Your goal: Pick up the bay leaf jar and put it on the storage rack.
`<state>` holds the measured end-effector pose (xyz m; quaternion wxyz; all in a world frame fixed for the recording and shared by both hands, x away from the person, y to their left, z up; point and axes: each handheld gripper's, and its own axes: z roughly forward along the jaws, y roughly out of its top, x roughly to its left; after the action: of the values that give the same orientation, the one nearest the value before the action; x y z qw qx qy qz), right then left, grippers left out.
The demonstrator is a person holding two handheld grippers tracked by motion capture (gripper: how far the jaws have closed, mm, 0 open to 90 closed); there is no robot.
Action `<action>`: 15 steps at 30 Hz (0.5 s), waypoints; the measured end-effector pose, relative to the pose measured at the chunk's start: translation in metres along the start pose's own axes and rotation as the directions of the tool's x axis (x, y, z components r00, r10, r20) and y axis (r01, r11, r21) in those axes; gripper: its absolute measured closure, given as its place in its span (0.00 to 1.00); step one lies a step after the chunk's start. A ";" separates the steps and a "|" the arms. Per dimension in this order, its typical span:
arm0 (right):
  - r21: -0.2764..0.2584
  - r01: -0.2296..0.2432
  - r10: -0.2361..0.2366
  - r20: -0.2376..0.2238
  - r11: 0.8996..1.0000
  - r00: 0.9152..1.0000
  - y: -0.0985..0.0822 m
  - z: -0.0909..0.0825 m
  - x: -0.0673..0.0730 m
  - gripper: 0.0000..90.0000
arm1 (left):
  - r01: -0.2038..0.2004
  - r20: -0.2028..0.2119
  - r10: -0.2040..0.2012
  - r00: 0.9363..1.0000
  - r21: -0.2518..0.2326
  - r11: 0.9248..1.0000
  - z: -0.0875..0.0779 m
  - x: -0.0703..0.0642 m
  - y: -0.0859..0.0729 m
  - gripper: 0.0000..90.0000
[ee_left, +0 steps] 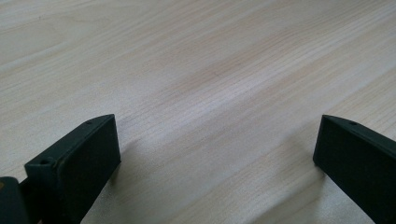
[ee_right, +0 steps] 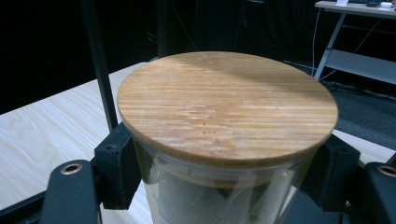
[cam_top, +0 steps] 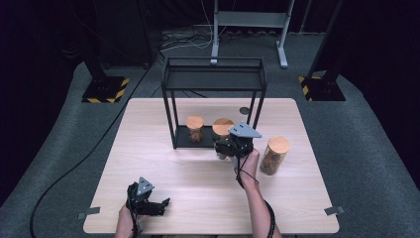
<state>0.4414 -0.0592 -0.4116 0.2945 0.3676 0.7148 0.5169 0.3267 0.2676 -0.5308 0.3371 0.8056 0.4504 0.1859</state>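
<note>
Right tool (cam_top: 225,147) clamped on glass jar (ee_right: 224,186) just under wooden lid (ee_right: 227,105), black pads pressed to both sides of the glass. Jar upright, long axis vertical, at front right corner of black rack (cam_top: 214,79), beside rack's lower tray (cam_top: 183,141). Second jar (cam_top: 195,128) standing on that tray, to the left. Third jar (cam_top: 274,155) on desk (cam_top: 198,188), right of the held one, apart from rack. Tray lies ahead and left of held jar; likely a short slide-in between rack legs. Left tool (cam_top: 157,207) wide open, holding nothing, low over desk near front edge, well apart from the jars.
</note>
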 end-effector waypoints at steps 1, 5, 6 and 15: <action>0.001 0.000 0.000 0.000 1.000 1.000 0.000 0.000 0.000 0.27 | 0.000 0.000 0.000 1.000 0.000 1.000 0.000 0.000 0.000 0.00; 0.001 -0.003 0.003 0.004 1.000 1.000 0.001 0.002 -0.002 0.27 | 0.000 0.001 0.000 1.000 0.000 1.000 0.000 0.000 0.000 0.00; 0.002 -0.004 0.004 0.004 1.000 1.000 0.002 0.003 -0.003 0.27 | 0.000 0.001 0.000 1.000 0.000 1.000 0.000 0.000 0.000 0.00; 0.007 -0.001 0.001 0.007 1.000 1.000 0.005 0.010 -0.004 0.27 | 0.000 0.001 0.000 1.000 0.000 1.000 0.000 0.000 0.000 0.00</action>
<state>0.4523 -0.0561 -0.4098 0.2955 0.3709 0.7152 0.5134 0.3266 0.2676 -0.5308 0.3375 0.8056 0.4503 0.1856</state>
